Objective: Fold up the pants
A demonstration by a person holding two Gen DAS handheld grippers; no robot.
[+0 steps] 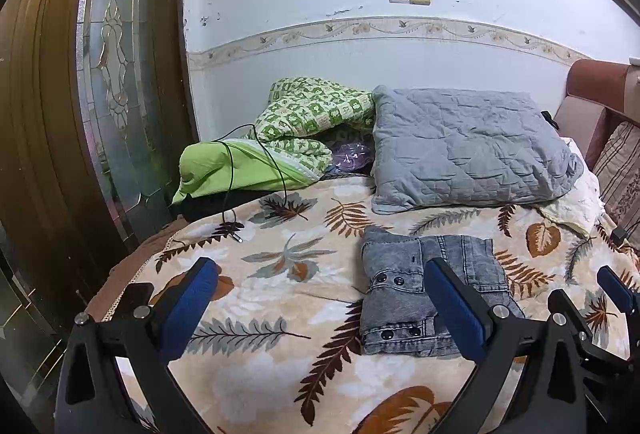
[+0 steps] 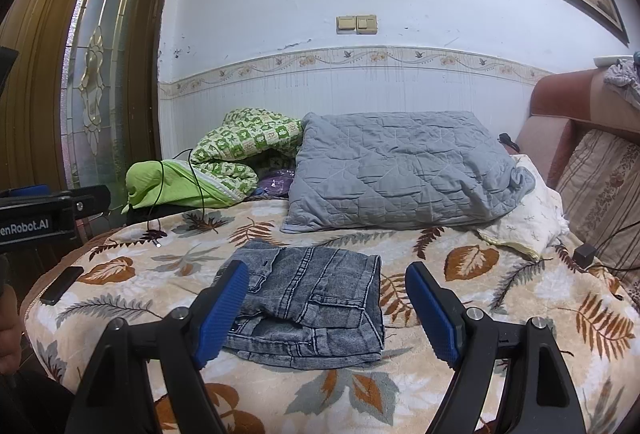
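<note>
**Folded and waiting on the bed**

Grey denim pants (image 2: 308, 304), folded into a compact stack on the leaf-print blanket (image 2: 500, 298), long side lying across the view. Directly ahead of the right gripper (image 2: 326, 308), jaws wide and empty either side; off to the right of the left gripper (image 1: 320, 300), likewise spread and holding nothing. Behind, a grey quilted pillow (image 2: 400, 170).

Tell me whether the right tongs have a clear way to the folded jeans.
Probably yes. The right tongs stand open and empty, with the folded jeans lying flat on the leaf-print blanket straight ahead between the fingers, and nothing lies between them.
</note>
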